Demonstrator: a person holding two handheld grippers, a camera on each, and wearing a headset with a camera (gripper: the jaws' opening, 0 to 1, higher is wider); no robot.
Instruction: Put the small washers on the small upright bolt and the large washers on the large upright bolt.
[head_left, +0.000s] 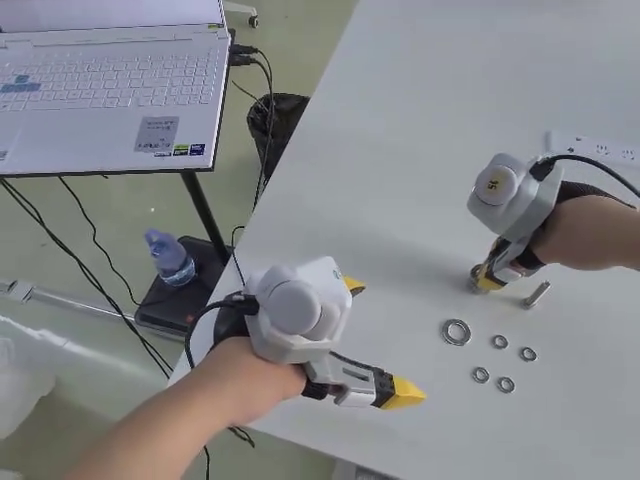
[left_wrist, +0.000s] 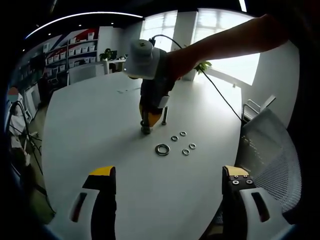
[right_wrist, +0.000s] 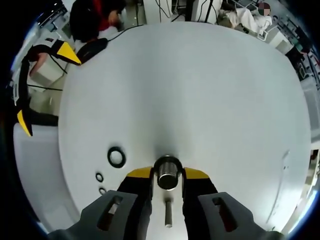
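Jaws of the right gripper (right_wrist: 167, 173) clamped the large bolt (right_wrist: 168, 180), plain in its own view. The left gripper (left_wrist: 168, 171) gaped wide. In the head view the large washer (head_left: 457, 332) lay at seven o'clock from that bolt.

Bare table (head_left: 430, 120) around washers (head_left: 499, 342); right tool (head_left: 488, 281) covers bolt (right_wrist: 168, 176).

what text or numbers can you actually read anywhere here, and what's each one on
"15", as best it reads: on the round yellow sticker atop the right gripper, which grips the large bolt.
Print on the laptop stickers: too small to read.
Legends on the laptop keys: too blurred to read.
Nothing else is legible.
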